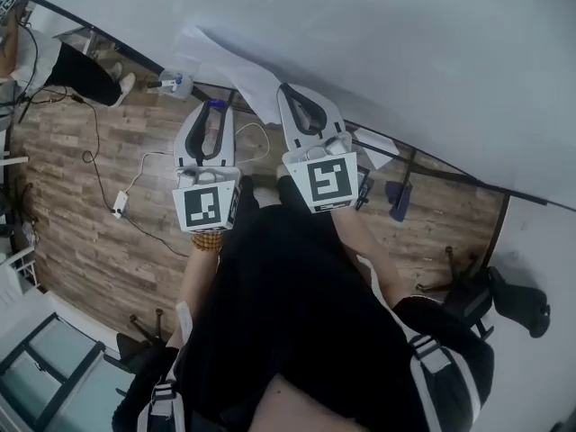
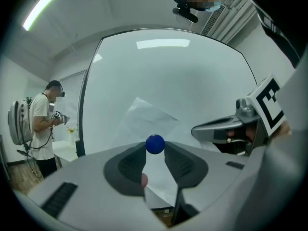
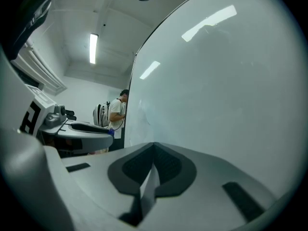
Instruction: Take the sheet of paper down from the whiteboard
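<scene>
A white sheet of paper (image 1: 225,61) lies against the whiteboard (image 1: 378,43), its far corner lifted. My right gripper (image 1: 291,92) is shut on the sheet's near edge; in the right gripper view a thin strip of the paper (image 3: 150,184) shows between the closed jaws. My left gripper (image 1: 214,108) sits just left of it, level, its tips closed on a round blue magnet (image 2: 155,144). Behind that magnet the creased paper (image 2: 144,119) hangs on the whiteboard (image 2: 183,71). The right gripper (image 2: 202,130) shows at the right of the left gripper view.
A person with a backpack (image 2: 41,124) stands by the board's left edge. Below lie a wooden floor (image 1: 81,241), cables with a power strip (image 1: 119,207), the board's tray with small items (image 1: 171,83), and a black chair base (image 1: 517,304) at the right.
</scene>
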Demonstrator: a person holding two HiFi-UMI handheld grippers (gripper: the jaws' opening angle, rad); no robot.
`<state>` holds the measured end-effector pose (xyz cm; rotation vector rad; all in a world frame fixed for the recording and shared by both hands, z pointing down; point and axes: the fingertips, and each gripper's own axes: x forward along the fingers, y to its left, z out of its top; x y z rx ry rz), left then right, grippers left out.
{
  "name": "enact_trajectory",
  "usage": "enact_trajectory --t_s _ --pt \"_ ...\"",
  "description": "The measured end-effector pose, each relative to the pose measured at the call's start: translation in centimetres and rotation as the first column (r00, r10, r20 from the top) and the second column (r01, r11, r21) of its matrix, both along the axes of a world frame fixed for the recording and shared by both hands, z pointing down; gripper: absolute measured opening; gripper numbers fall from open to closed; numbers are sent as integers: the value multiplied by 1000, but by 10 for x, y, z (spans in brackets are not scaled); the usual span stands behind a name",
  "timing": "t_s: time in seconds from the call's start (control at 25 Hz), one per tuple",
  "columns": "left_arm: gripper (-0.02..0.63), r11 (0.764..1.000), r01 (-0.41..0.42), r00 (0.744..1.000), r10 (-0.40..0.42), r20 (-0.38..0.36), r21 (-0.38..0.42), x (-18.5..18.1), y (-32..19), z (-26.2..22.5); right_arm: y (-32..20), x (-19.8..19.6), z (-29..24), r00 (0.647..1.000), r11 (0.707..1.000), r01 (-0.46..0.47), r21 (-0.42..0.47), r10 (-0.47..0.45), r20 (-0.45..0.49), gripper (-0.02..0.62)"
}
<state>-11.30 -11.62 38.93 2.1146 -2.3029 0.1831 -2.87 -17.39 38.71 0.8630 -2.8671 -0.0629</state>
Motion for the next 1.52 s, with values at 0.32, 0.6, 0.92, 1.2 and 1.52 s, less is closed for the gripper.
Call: enact_trajectory --t_s 0.32,0.6,0.92,1.2,1.52 --pt "126 999 -13 1000 13 -11 35 -1 12 -25 8 -3 -29 997 997 -56 54 54 48 -3" --pt "126 997 -47 999 46 11 65 -18 21 -36 23 -10 -63 985 983 -137 121 122 125 -3" --pt "126 992 -100 995 101 -11 77 -21 24 -50 26 8 -80 950 945 -293 143 272 151 -3" --pt "126 977 -177 983 182 -30 121 -20 27 -59 40 18 -89 911 893 -408 189 386 143 -3" --pt "126 951 -274 956 286 -66 143 -8 33 -61 61 38 -91 862 837 -507 204 494 117 -3"
